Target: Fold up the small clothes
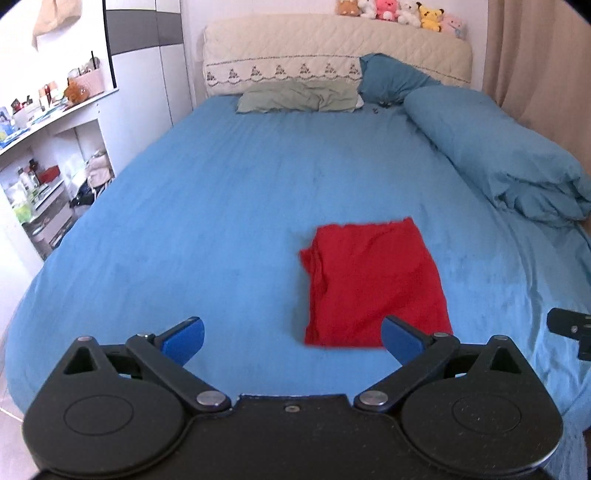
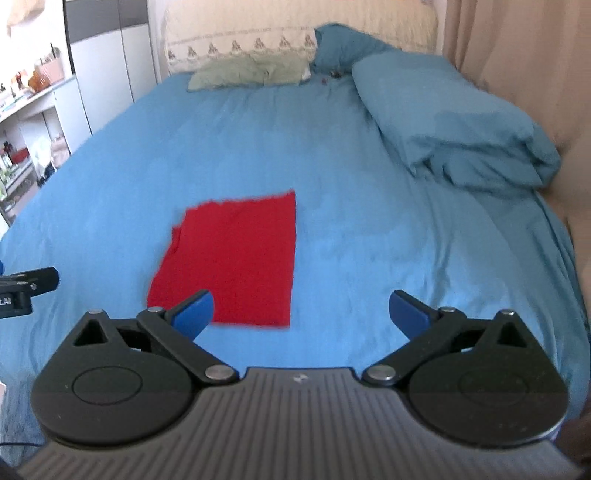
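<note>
A red garment (image 1: 373, 284) lies folded into a rough rectangle on the blue bed sheet (image 1: 221, 206). It also shows in the right wrist view (image 2: 236, 258). My left gripper (image 1: 291, 341) is open and empty, held above the sheet just short of the garment's near edge, a little to its left. My right gripper (image 2: 303, 314) is open and empty, near the garment's near right corner. Its left fingertip (image 2: 195, 312) overlaps the garment's near edge in the view. Part of the right gripper shows at the left wrist view's right edge (image 1: 572, 328).
A rolled blue duvet (image 1: 498, 155) lies along the bed's right side. Pillows (image 1: 303, 98) and a cream headboard (image 1: 332, 48) with plush toys (image 1: 402, 13) stand at the far end. Cluttered white shelves (image 1: 48, 147) stand left of the bed. A curtain (image 2: 517, 55) hangs on the right.
</note>
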A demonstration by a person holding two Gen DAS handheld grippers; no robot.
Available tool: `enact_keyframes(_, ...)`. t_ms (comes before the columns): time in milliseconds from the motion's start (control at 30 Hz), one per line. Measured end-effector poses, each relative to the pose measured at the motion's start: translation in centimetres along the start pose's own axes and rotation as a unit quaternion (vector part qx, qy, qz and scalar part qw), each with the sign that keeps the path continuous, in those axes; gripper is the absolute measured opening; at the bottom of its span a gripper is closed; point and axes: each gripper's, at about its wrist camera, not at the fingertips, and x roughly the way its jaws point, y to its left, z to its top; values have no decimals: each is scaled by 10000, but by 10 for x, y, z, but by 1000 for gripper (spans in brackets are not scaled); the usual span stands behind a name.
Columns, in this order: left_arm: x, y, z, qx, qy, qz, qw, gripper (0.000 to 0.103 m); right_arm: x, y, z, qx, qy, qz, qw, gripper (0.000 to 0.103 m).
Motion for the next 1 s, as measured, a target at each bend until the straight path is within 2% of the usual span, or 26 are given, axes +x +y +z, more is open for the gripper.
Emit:
enact_keyframes(200,-10,-10,-24,313,89,200,9993,103,0,1,-32,83,301,-67,9995,103)
enact_keyframes(367,-7,-15,-28,399,121,187,9990,103,1,7,-44,27,374,-87,9993,103)
enact_keyframes(1000,-11,-13,-30,310,23,98,9995,103,-3,1,-43,89,351,-208,9991,103)
